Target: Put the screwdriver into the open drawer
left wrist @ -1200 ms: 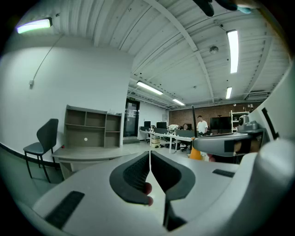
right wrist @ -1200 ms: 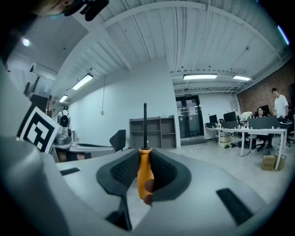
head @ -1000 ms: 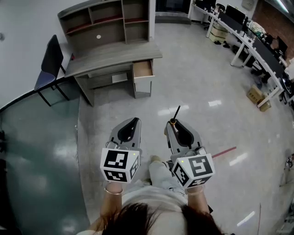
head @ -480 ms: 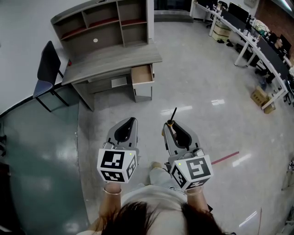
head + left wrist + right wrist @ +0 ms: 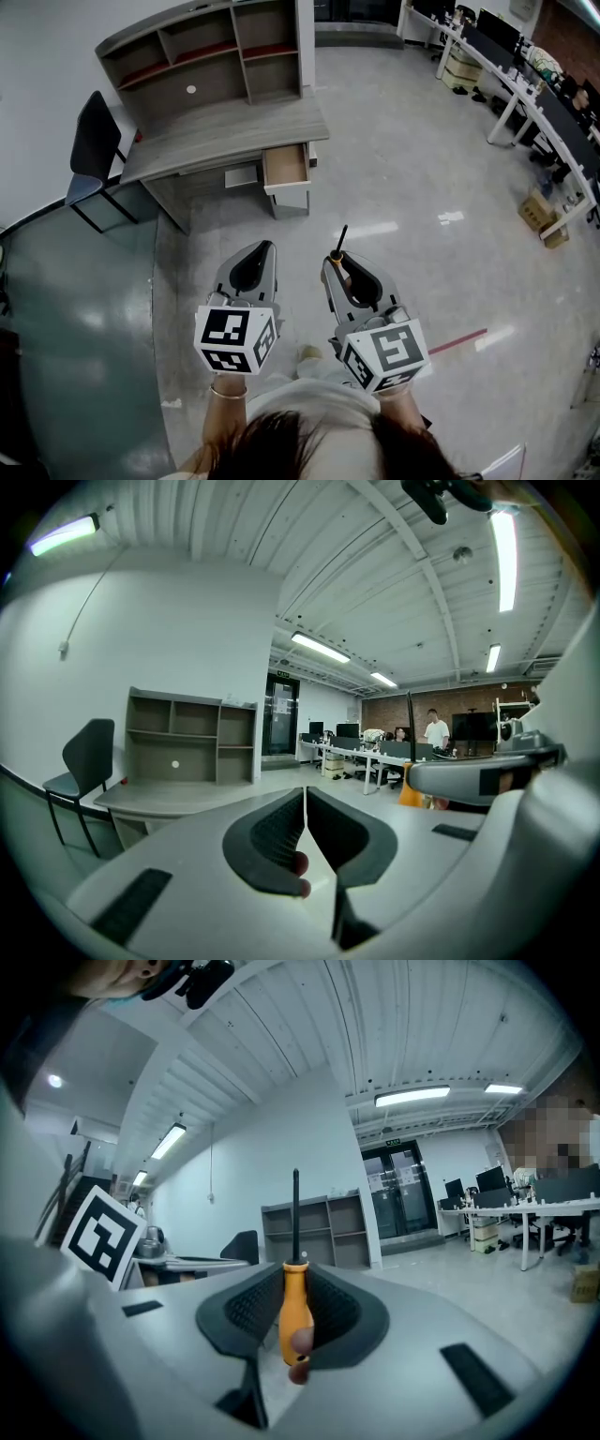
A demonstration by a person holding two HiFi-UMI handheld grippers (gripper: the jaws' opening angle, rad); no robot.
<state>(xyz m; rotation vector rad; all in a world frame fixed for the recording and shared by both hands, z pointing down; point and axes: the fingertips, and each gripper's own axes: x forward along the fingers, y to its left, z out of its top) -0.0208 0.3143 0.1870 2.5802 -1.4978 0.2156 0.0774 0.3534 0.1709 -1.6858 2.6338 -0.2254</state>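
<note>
My right gripper (image 5: 336,261) is shut on a screwdriver (image 5: 294,1297) with an orange handle; its black shaft (image 5: 341,238) points up and forward past the jaws. My left gripper (image 5: 263,250) is shut with nothing between its pads (image 5: 305,832). Both are held over the floor, well short of the grey desk (image 5: 220,131). The desk's drawer (image 5: 285,166) is pulled out at its right end and looks empty. In the right gripper view the desk's shelf unit (image 5: 314,1232) shows far off behind the screwdriver.
A dark chair (image 5: 91,150) stands left of the desk, beside a curved glass partition (image 5: 75,309). A hutch with open shelves (image 5: 202,52) sits on the desk. Office tables (image 5: 525,84) and cardboard boxes (image 5: 544,216) lie at the right. People stand far off (image 5: 436,731).
The desk and drawer have shifted slightly left and down in the head view as the person walks closer. Both grippers keep their pose; the screwdriver stays held.
</note>
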